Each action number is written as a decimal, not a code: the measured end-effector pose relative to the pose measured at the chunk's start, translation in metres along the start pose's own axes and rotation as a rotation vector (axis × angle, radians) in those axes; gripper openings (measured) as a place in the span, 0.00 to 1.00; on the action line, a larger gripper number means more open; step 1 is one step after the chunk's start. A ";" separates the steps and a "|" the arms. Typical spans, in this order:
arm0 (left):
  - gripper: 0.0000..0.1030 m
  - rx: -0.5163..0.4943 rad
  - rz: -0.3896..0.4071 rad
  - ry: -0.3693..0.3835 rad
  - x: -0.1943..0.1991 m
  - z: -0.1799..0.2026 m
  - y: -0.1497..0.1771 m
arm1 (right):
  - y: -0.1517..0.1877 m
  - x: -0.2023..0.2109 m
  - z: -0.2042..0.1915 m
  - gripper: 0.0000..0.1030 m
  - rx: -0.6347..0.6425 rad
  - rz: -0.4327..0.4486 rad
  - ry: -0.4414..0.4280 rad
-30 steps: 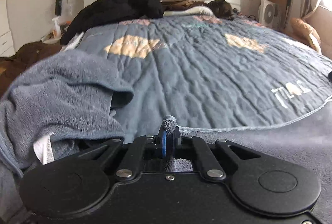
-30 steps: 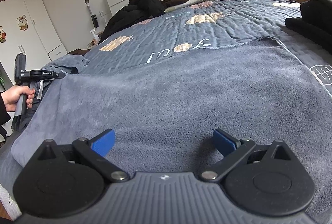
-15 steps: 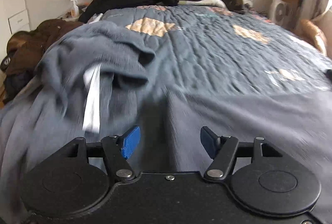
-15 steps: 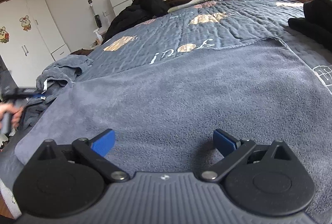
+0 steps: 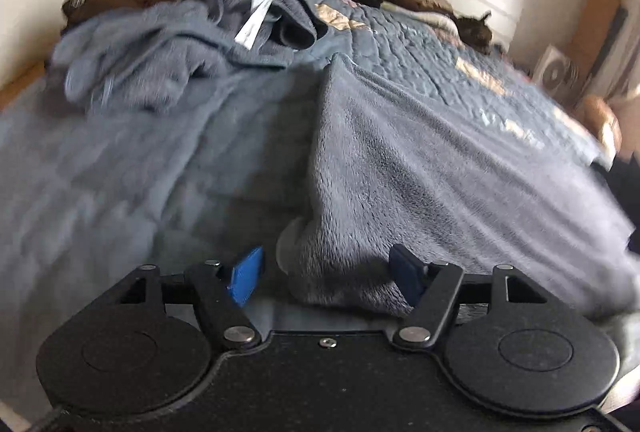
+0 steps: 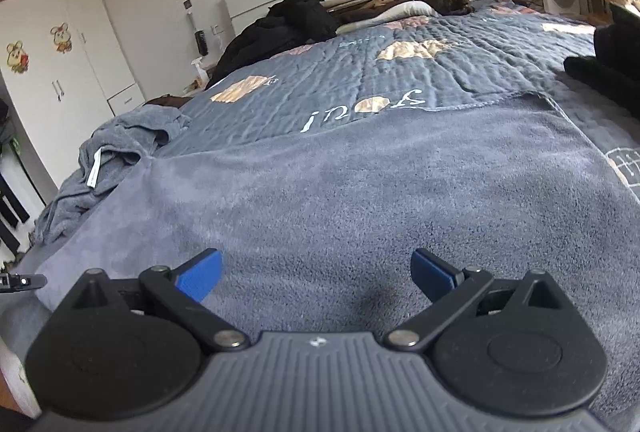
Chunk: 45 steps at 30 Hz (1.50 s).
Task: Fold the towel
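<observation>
- Looking down our left gripper (image 5: 324,278), we saw its jaws standing wide apart with a rumpled corner of the towel (image 5: 420,168) lying between the blue pads (image 5: 246,274), gripped by neither.
- Our right gripper (image 6: 316,278) also stood wide open and held nothing, low over the towel's near edge.
- The towel (image 6: 360,200) lay spread flat on the quilt (image 6: 360,76), filling the middle of the right view, its long axis running from lower left to right of frame.
- The left gripper was nearer the lower-left corner; the right sat mid-edge.
- The far edge (image 6: 460,108) lay straight below the quilt's lettering, with open quilt beyond it in the upper frame.
- A second towel (image 6: 116,160) lay heaped just beside the left edge, crowding that side.
- Whether a fold was already in, we could not tell.
</observation>
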<state>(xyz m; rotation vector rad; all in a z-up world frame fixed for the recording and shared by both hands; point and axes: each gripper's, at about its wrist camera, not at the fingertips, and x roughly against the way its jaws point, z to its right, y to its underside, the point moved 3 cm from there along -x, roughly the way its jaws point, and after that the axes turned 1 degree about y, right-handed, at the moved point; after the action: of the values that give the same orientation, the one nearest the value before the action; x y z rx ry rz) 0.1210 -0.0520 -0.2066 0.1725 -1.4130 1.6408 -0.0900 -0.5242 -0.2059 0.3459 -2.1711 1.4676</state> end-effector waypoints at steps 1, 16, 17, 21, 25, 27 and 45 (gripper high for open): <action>0.65 0.016 0.013 0.031 0.006 -0.004 0.000 | 0.000 0.001 0.000 0.98 0.002 0.001 0.001; 0.15 -0.331 -0.098 0.213 -0.006 0.002 0.003 | 0.004 -0.003 -0.005 0.98 0.048 -0.022 -0.007; 0.13 -0.339 -0.108 0.233 -0.006 0.001 0.003 | 0.004 -0.004 -0.005 0.98 0.048 -0.025 -0.005; 0.10 -0.398 -0.196 0.284 0.000 -0.009 -0.008 | 0.005 -0.006 -0.006 0.98 0.047 -0.032 -0.004; 0.07 -0.424 -0.276 0.260 0.005 -0.020 -0.019 | 0.005 -0.007 -0.006 0.98 0.046 -0.037 -0.004; 0.07 -0.436 -0.268 0.231 0.012 -0.025 -0.022 | 0.006 -0.008 -0.006 0.98 0.045 -0.040 -0.003; 0.64 -0.223 0.041 0.143 -0.004 0.046 0.004 | 0.001 -0.006 -0.005 0.98 0.028 -0.017 -0.014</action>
<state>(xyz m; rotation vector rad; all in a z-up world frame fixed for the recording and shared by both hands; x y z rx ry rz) 0.1002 -0.0927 -0.1967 -0.1001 -1.4839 1.4842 -0.0840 -0.5199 -0.2085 0.3845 -2.1543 1.4921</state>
